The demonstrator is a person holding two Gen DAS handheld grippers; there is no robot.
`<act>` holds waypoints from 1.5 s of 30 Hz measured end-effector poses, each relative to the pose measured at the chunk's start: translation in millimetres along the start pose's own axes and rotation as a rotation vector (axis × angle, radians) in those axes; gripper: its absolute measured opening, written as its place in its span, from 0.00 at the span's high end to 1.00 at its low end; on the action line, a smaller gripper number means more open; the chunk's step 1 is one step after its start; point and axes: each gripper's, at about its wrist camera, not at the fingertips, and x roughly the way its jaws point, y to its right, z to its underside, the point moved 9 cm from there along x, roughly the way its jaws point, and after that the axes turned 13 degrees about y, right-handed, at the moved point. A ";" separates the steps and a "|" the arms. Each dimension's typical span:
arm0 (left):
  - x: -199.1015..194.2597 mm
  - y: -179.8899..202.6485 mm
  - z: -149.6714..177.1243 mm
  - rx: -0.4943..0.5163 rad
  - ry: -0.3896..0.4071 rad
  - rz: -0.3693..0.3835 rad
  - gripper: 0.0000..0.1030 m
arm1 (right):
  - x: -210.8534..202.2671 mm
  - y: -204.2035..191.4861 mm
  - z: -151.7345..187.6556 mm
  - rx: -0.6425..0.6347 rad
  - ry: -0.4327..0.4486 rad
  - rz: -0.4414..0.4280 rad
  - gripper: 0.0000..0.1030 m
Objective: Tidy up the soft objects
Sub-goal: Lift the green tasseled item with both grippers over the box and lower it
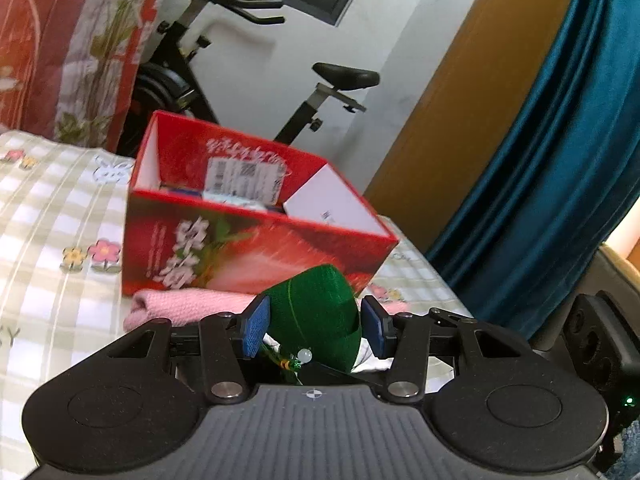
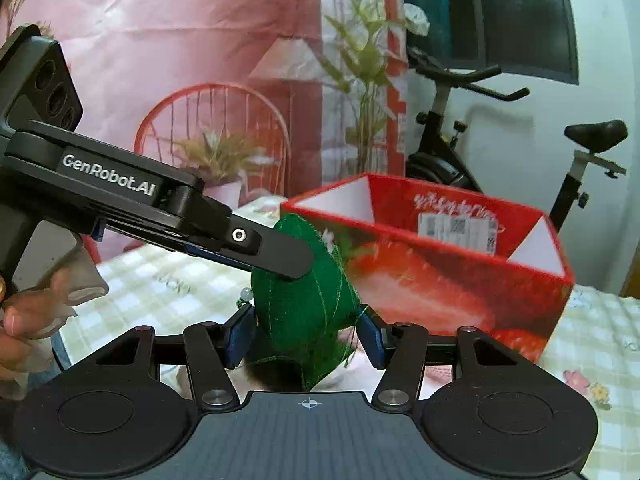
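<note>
The left gripper (image 1: 314,326) has its blue pads pressed against a green stuffed toy (image 1: 316,320), jaws about half apart. The right gripper (image 2: 306,334) clamps the same toy (image 2: 300,312) from another side, its jaws also half apart. A pink towel (image 1: 180,306) lies on the checked bedsheet (image 1: 48,216) just behind. Beyond stands an open red box (image 1: 248,248), then an exercise bike (image 1: 320,92).

Soft, even daylight fills both views, brightest on the white wall (image 1: 248,92), with only faint shadows. The red box (image 2: 440,264) looks slightly motion-blurred, and fisheye bending curves the edges strongly.
</note>
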 end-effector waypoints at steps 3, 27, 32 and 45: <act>2.3 6.0 -16.9 0.000 0.014 0.018 0.50 | -1.0 6.0 -18.6 -0.008 0.030 0.009 0.50; 105.7 41.2 -147.6 0.039 0.124 0.102 0.50 | 52.6 120.4 -152.3 -0.139 0.167 0.118 0.49; 137.2 47.8 -144.6 0.082 0.084 0.101 0.48 | 65.8 144.2 -144.1 -0.175 0.153 0.147 0.48; 193.2 26.2 -76.1 0.070 -0.114 0.037 0.48 | 84.5 187.8 -52.2 -0.036 0.017 0.159 0.48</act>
